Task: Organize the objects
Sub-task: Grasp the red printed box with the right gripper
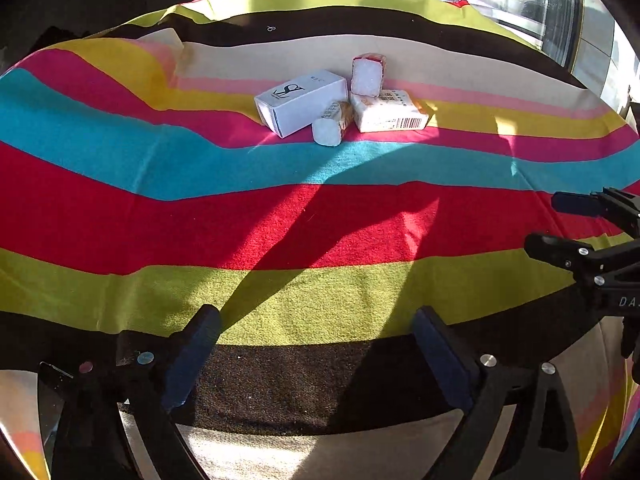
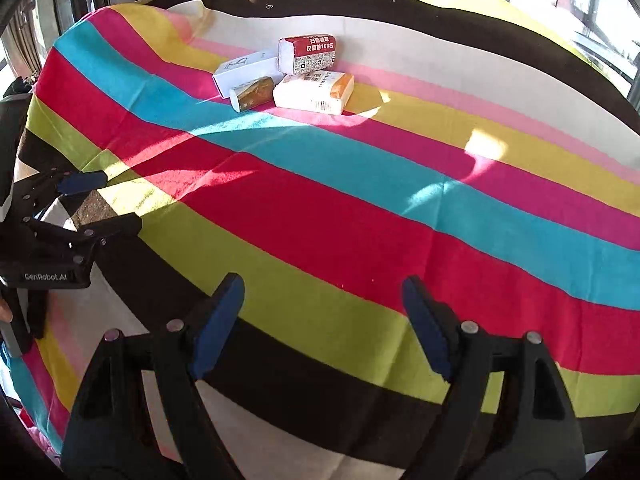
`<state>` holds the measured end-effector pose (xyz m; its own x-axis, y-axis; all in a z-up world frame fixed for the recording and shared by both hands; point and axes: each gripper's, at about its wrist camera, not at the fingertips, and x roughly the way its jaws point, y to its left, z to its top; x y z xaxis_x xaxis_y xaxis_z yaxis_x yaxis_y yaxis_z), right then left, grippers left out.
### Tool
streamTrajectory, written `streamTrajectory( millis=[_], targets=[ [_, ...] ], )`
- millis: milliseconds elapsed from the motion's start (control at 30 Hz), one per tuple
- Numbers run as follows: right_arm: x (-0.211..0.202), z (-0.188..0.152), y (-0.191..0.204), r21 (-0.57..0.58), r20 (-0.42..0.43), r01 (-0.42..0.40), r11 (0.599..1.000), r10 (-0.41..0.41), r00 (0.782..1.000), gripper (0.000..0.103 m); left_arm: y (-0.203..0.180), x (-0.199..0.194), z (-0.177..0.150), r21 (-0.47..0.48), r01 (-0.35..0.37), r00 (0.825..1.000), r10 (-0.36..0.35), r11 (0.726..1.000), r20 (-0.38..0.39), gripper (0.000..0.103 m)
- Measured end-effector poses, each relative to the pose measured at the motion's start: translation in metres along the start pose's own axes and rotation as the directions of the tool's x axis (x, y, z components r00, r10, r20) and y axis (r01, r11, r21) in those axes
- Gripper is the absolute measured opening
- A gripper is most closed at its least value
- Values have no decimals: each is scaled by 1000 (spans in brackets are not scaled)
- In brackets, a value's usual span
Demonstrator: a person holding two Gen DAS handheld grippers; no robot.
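Four items lie huddled together far across the striped cloth. A white box (image 1: pixel 302 102) (image 2: pixel 245 71) with a black logo lies at the left. A small gold tissue pack (image 1: pixel 333 124) (image 2: pixel 252 94) leans against it. A red-topped tissue pack (image 1: pixel 368 73) (image 2: pixel 307 54) stands behind. A white and orange tissue pack (image 1: pixel 390 112) (image 2: pixel 314 92) lies at the right. My left gripper (image 1: pixel 316 344) is open and empty, low over the near edge. My right gripper (image 2: pixel 324 320) is open and empty, also well short of the items.
The striped cloth (image 1: pixel 200 220) (image 2: pixel 360 220) covers the whole table, with sun patches and long shadows. The right gripper shows at the right edge of the left view (image 1: pixel 592 232); the left gripper shows at the left edge of the right view (image 2: pixel 72 216). Windows lie beyond the far edge.
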<state>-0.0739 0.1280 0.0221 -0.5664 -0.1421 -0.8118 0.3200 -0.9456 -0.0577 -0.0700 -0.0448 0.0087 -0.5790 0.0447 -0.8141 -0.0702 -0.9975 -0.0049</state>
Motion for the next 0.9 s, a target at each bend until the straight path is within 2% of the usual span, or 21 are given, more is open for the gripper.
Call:
streamTrajectory(
  millis=[233,433,600,700,767,800,833,867,900],
  targets=[
    [55,57,-4,-117,-15,26,993,-28,1000,84,6,1,1,-19,-5,1000,5,1000,-3,103],
    [89,101,-10,-217,2,-14,976,14,1000,91,5,0,2,-21,-4,1000,4,1000,-3,103],
    [115,135,-6,-270,-15,-85,959,84,996,92,7,1,2,-18,-1,1000,1,1000,-3,103],
    [119,139,-4,-272,-11,-114,955,115,993,91,7,2,3,-15,1,1000,-1,1000,-3,103],
    [113,133,-6,-247,-20,-179,952,180,983,71,8,2,3,-15,2,1000,-2,1000,-3,103],
    [108,128,-6,-230,-24,-201,952,201,979,46,8,2,3,-15,2,1000,-2,1000,-3,103],
    [102,122,-6,-224,-30,-188,956,186,982,14,8,2,3,-14,2,1000,-2,1000,-3,103],
    [96,115,-5,-226,-38,-175,958,171,984,7,8,2,3,-14,3,1000,-3,1000,-3,103],
    [88,105,-4,-229,-41,-183,956,179,983,7,8,2,3,-13,3,1000,-3,1000,-3,103]
  ],
)
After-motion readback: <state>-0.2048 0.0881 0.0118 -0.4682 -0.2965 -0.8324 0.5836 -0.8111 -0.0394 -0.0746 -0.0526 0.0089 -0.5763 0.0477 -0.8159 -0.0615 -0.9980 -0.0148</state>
